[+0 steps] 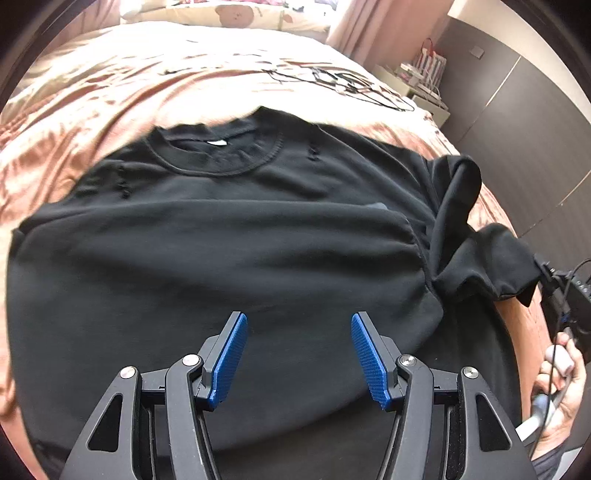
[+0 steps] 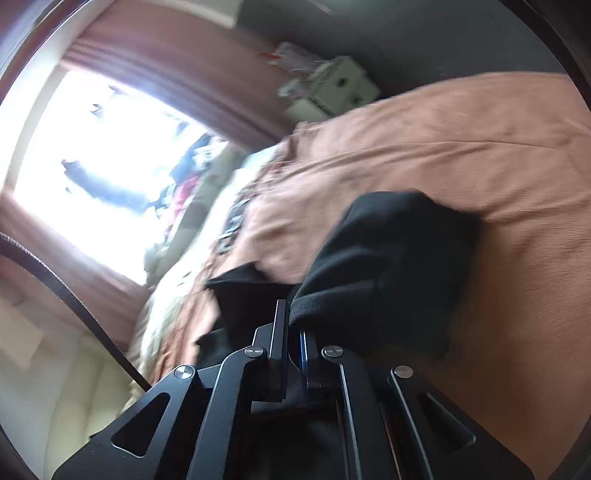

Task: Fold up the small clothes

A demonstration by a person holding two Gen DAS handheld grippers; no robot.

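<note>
A black T-shirt [image 1: 229, 236] lies front up on a pinkish-brown bedspread [image 1: 110, 92], collar at the far side. My left gripper [image 1: 299, 321] is open with blue pads, hovering above the shirt's lower middle and holding nothing. The shirt's right sleeve [image 1: 480, 258] is lifted and bunched at the right. In the right wrist view my right gripper [image 2: 293, 317] is shut on that black sleeve [image 2: 391, 258], which hangs over the bedspread [image 2: 461, 155]. The right gripper body and the hand holding it show in the left wrist view [image 1: 565, 314].
Black cables [image 1: 343, 85] lie on the far part of the bed. Pillows [image 1: 236, 16] are at the head. A white nightstand [image 1: 424, 92] and dark wardrobe [image 1: 517, 122] stand right of the bed. A bright window [image 2: 99, 166] with brown curtains is beyond.
</note>
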